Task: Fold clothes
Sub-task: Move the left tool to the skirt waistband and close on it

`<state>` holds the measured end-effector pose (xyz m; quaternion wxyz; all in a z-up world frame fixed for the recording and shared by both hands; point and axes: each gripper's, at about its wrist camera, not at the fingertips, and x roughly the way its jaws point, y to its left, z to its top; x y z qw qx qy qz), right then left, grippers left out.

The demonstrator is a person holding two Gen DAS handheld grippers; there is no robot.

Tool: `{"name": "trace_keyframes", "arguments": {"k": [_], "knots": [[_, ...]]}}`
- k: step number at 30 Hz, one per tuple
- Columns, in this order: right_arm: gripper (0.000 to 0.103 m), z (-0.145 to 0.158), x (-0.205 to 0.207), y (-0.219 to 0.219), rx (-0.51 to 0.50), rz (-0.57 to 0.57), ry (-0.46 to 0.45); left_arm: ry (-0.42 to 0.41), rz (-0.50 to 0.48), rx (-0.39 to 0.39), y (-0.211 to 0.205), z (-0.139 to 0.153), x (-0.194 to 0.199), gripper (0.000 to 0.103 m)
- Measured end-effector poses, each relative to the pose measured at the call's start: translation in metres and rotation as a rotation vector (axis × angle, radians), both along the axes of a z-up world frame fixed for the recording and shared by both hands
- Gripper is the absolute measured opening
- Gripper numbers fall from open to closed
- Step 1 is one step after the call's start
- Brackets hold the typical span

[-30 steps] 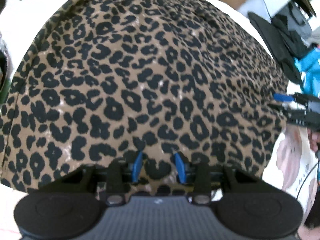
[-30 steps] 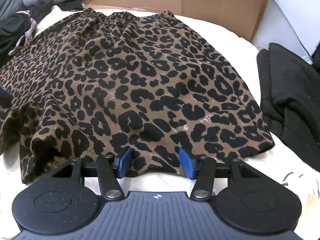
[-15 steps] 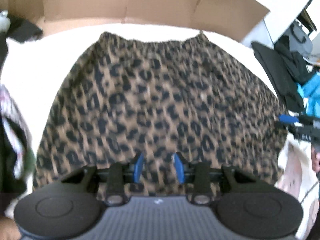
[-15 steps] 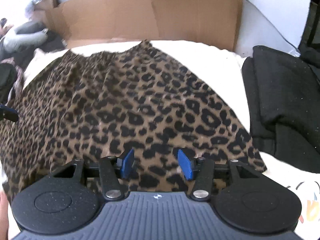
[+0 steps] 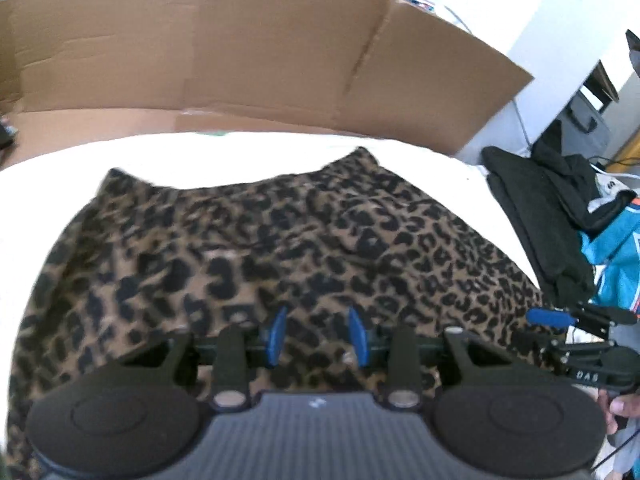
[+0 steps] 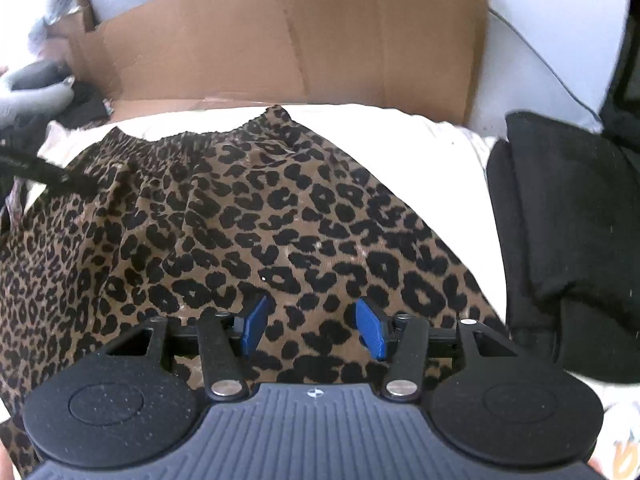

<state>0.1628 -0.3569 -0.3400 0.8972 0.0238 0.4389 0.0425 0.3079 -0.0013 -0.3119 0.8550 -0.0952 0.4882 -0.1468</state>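
Observation:
A leopard-print garment (image 5: pixel 300 248) lies spread flat on a white sheet (image 5: pixel 240 156), its gathered waistband at the far side. My left gripper (image 5: pixel 316 334) hovers over the near hem, open, with only fabric showing behind its blue pads. In the right wrist view the same garment (image 6: pixel 280 220) fills the middle, and my right gripper (image 6: pixel 312 322) stands open over its near right part. A blue finger (image 5: pixel 550 317) of the right gripper shows at the garment's right edge. A black part of the left gripper (image 6: pixel 48 172) pokes in at the left.
A brown cardboard wall (image 5: pixel 240 48) stands behind the sheet. A pile of black clothes (image 6: pixel 568 220) lies right of the garment, with a teal garment (image 5: pixel 612 264) beyond it. A grey object (image 6: pixel 32 88) and dark clothes sit at the far left.
Both views have pulled back and tilted up: the garment looks smaller and lower, and the cardboard wall has come into view. Both grippers' pads keep about the same gap.

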Motion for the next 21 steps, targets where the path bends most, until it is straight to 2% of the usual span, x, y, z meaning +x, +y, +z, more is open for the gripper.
{"name": "trace_keyframes", "arguments": {"k": [3,8,10,11,17,21], "knots": [[0.056,0.0,0.006,-0.005,-0.022,-0.005,-0.004,-0.008,-0.025,-0.012,-0.015,-0.007,0.008,0.036],[0.056,-0.006,0.009,-0.026,-0.039,-0.084,0.007,-0.02,-0.069,-0.029,-0.041,-0.018,0.022,0.036],[0.056,-0.011,0.01,-0.035,-0.047,-0.099,0.028,-0.023,-0.092,-0.023,-0.052,-0.021,0.028,0.028],[0.056,-0.013,0.01,-0.039,-0.053,-0.107,0.038,-0.024,-0.104,-0.021,-0.057,-0.022,0.03,0.027],[0.056,-0.027,0.01,-0.064,-0.072,-0.206,0.094,-0.033,-0.174,-0.005,-0.09,-0.031,0.046,0.027],[0.056,-0.033,0.008,-0.073,-0.065,-0.201,0.104,-0.038,-0.221,0.005,-0.112,-0.037,0.056,0.026]]}}
